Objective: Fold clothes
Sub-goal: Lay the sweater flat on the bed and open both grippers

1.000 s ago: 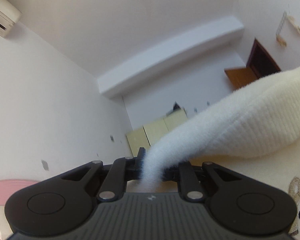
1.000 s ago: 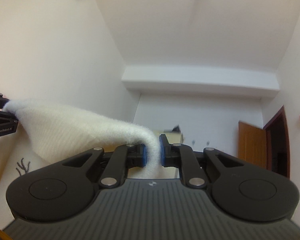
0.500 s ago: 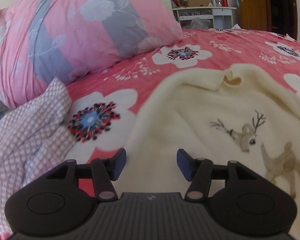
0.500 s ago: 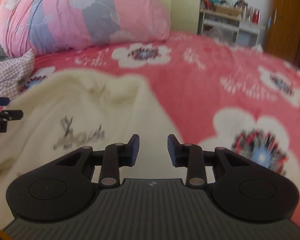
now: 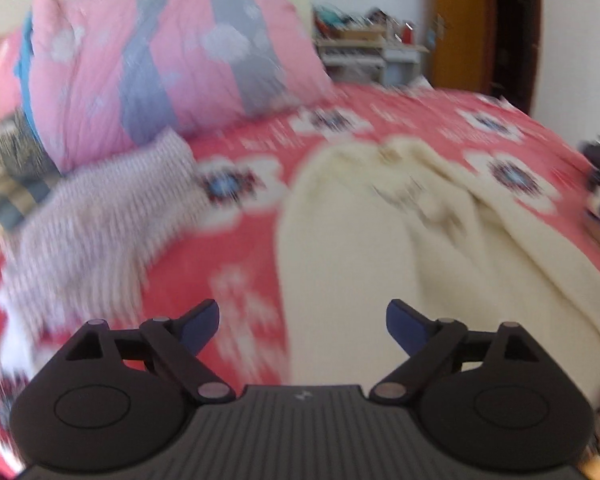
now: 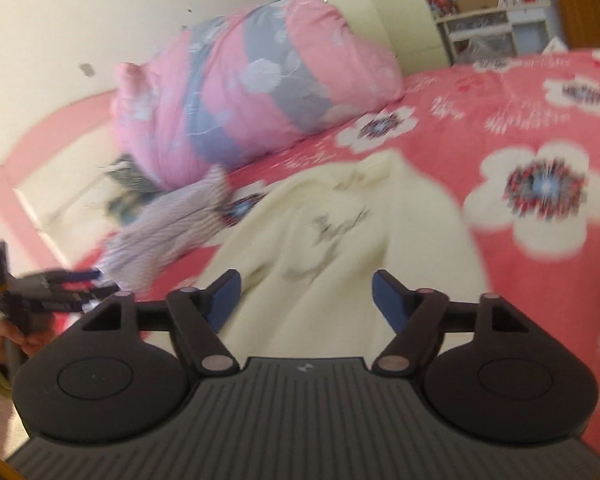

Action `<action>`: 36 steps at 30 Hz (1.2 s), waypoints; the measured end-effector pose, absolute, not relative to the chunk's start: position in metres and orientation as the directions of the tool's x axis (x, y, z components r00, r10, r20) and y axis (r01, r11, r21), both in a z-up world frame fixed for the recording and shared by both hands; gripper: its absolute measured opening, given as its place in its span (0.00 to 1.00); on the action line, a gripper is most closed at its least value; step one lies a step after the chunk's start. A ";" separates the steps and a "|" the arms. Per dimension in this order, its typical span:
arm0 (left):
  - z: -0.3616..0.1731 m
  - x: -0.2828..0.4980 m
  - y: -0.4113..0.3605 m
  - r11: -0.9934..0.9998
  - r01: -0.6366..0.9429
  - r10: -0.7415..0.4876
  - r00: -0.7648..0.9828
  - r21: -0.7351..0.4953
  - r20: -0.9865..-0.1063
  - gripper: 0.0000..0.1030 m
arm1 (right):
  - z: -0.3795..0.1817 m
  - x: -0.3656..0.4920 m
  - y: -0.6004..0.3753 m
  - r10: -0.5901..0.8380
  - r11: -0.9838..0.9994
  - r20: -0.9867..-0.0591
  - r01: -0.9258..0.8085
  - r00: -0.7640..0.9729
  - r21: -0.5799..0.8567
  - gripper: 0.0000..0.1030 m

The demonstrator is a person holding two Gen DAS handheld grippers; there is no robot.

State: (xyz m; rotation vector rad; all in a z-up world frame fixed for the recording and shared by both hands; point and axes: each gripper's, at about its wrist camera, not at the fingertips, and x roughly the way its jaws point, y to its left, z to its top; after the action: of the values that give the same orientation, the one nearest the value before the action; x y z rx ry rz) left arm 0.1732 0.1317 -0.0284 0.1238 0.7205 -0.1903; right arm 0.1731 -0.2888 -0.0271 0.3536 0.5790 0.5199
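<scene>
On the bed (image 6: pixel 520 92) our left claw (image 5: pixel 302 322) and right claw (image 6: pixel 304 294), a second ago clamping the cream sweater (image 6: pixel 340 248), spread empty: we have laid it down for folding.

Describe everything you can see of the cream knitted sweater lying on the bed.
The cream knitted sweater looks soft and fuzzy, with brownish deer figures on its front. It lies loosely spread, rumpled in folds, on the pink flowered bedspread, its neckline toward the far side. Its one edge reaches a checked lilac cloth. Neither gripper's pads press on it.
</scene>
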 end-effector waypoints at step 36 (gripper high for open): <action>-0.013 0.167 0.182 0.874 -0.131 0.332 0.864 0.468 -0.379 0.13 | -0.112 0.066 -0.274 0.494 0.770 -0.533 -0.062 0.687 0.635 0.75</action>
State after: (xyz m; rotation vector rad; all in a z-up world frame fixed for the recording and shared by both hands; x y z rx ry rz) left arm 0.1674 0.1818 -0.0128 0.4462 0.4699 0.2510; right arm 0.0663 -0.2741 -0.1116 0.6251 0.7567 0.3345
